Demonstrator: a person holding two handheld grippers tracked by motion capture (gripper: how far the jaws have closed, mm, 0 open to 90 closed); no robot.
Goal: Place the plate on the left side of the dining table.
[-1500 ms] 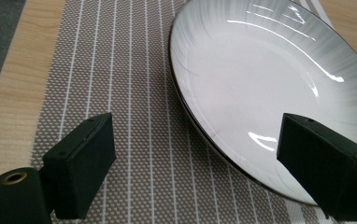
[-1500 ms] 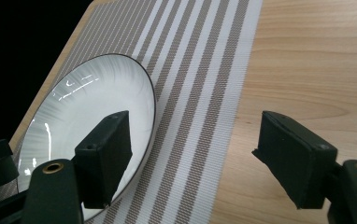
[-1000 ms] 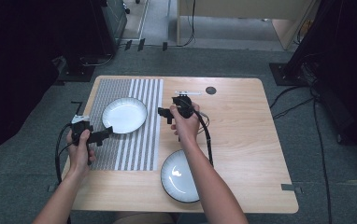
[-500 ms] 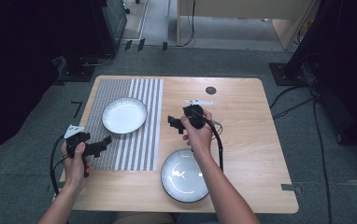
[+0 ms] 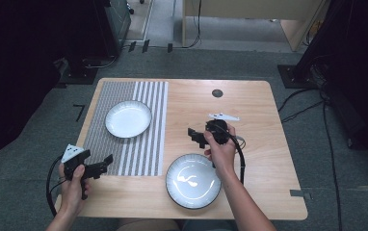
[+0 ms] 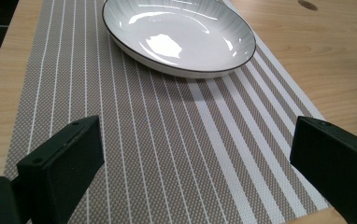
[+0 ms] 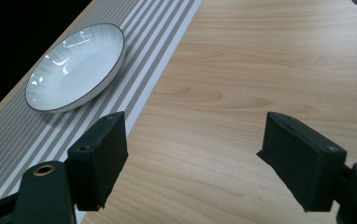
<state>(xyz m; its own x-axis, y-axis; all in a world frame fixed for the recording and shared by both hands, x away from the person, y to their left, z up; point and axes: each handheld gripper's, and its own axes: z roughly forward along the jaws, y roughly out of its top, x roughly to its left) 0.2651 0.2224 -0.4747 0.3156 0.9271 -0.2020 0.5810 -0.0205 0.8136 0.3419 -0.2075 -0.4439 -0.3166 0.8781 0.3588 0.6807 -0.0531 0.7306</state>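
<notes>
Your near plate [image 5: 192, 181] sat on bare wood at the front of the tabletop [image 5: 259, 110], just below your right hand [image 5: 220, 149], and it looked like the next thing to deal with, perhaps to join the other on the mat. To do that well, you needed to bring one jaw over the rim and one under it, low and level, and close only once the rim was well between them, since a glossy rim could slip. Your right hand-held gripper [image 5: 194, 136] hovered just beyond that plate with its jaws wide apart, holding and touching nothing. Your left hand-held gripper [image 5: 106, 161] stood at the front edge of the striped mat [image 5: 124, 154], its jaws equally spread and empty. Farther off, the second plate [image 5: 128, 118] lay flat on the mat, well apart from both hand-held grippers.
</notes>
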